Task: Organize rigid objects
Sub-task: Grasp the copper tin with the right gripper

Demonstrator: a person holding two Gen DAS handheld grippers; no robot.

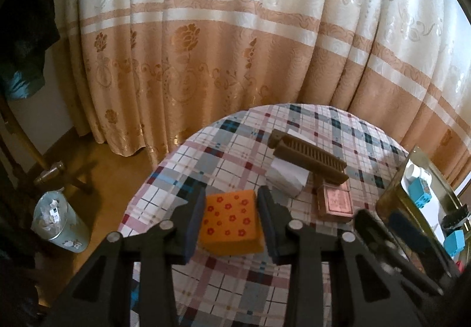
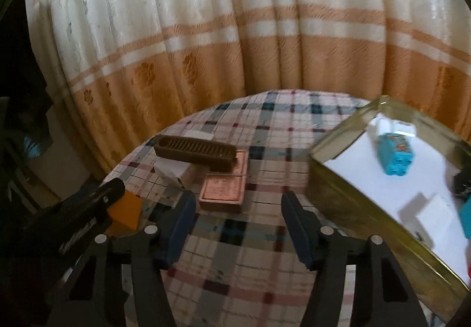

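Left tool [image 1: 231, 221] clamps orange block [image 1: 229, 219] over plaid tablecloth [image 1: 235, 277] (curtain [image 1: 206, 47] behind); right tool [image 2: 238, 227] gapes empty.

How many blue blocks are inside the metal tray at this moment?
2 in the right wrist view: one blue block near the far end of the tray, another cut off at the right edge. More may be hidden.

Black gripper [image 2: 238, 227], blue pads [image 2: 179, 227], silver screws.

Round desk [image 1: 235, 277] w/ plaid cloth. On it: orange block [image 1: 229, 222], white box [image 1: 287, 180], pink box [image 1: 335, 202], gold tray [image 2: 353, 209] at right. Brown comb [image 1: 309, 158] lies atop the boxes.
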